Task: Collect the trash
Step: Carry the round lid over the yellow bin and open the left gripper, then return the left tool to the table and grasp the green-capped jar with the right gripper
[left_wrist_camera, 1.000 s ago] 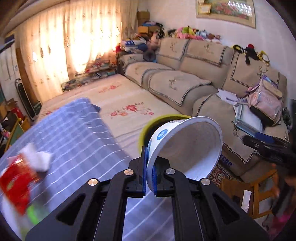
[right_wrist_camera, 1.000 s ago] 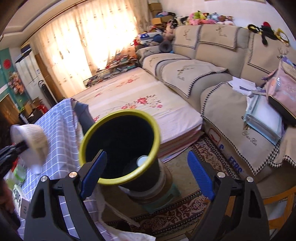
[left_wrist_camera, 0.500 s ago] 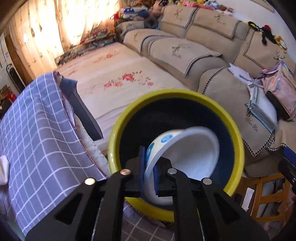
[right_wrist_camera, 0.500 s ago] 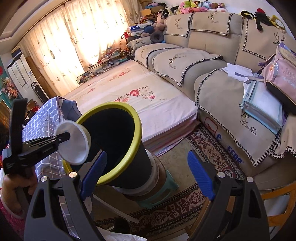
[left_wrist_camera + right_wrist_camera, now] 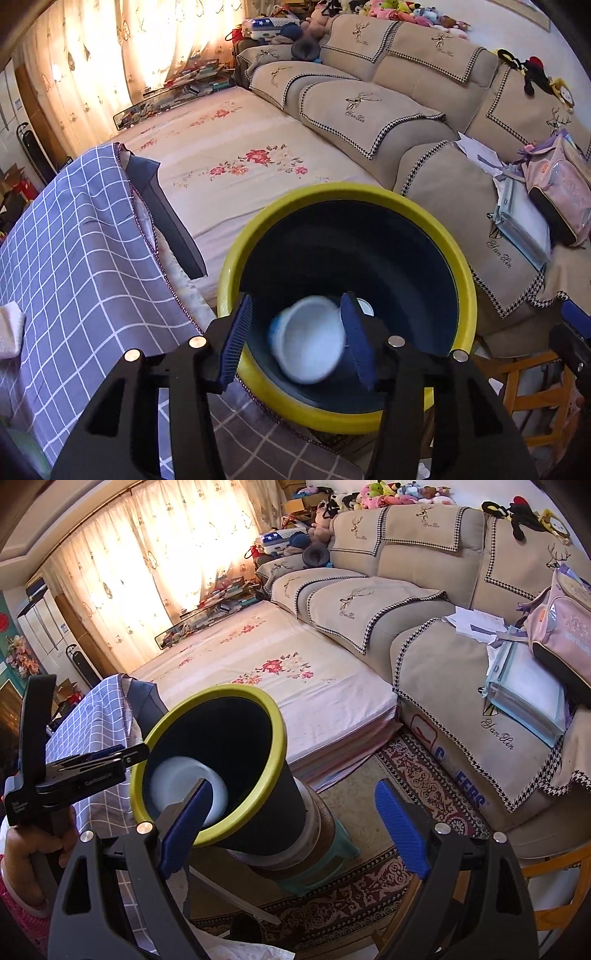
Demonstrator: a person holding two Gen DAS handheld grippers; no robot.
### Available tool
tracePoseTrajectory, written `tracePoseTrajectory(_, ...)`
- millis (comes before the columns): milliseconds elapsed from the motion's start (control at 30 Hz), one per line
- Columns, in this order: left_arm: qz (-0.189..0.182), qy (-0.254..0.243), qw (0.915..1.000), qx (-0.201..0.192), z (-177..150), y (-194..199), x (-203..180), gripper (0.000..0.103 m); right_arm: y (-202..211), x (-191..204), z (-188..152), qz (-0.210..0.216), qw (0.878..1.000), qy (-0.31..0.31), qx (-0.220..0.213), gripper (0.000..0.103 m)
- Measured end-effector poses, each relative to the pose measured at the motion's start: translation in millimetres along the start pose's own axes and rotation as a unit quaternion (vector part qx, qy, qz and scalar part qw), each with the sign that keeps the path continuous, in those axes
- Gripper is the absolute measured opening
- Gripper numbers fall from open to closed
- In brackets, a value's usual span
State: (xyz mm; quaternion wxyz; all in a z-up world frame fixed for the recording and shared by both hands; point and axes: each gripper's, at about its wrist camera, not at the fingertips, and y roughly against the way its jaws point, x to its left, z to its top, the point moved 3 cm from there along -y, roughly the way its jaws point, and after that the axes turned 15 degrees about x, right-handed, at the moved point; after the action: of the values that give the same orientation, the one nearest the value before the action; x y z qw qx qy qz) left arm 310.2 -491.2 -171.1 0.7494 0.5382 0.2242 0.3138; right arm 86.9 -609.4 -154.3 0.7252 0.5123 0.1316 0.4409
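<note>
Yellow-rimmed and dark inside, the bin [image 5: 347, 295] is filling the lower middle of the left wrist view, where a second ago only its edge was peeking from behind the bowl. The white paper bowl [image 5: 306, 343], then clamped by its rim, is now lying blurred inside the bin, seen between and below the 2 blue pads with neither pad pressing on it. The left gripper [image 5: 295, 339] is opening its jaws above the bin's mouth, holding nothing. The checked cloth [image 5: 74, 258] is hanging at the left.

In the right wrist view, the bowl [image 5: 184, 782] is showing as a pale shape inside the bin [image 5: 221, 768], while the left gripper [image 5: 125, 755] is sitting at the bin's near rim. The right gripper [image 5: 295, 830] is hovering beside the bin, jaws as wide apart as before, gripping nothing.
</note>
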Motion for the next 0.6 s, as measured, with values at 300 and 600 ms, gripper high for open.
tracePoseTrajectory(300, -0.037, 0.026, 0.9981, -0.041, -21.9, 48.7, 10.5, 0.061, 8.9, 0.9, -0.5, 0.003, 1.0, 0.005, -0.007, 0.087)
tracePoseTrajectory(600, -0.048, 0.084, 0.9851, -0.142, -102.2, 158.3, 51.6, 0.086, -0.3, 25.0, -5.4, 0.022, 0.999, 0.037, 0.009, 0.087)
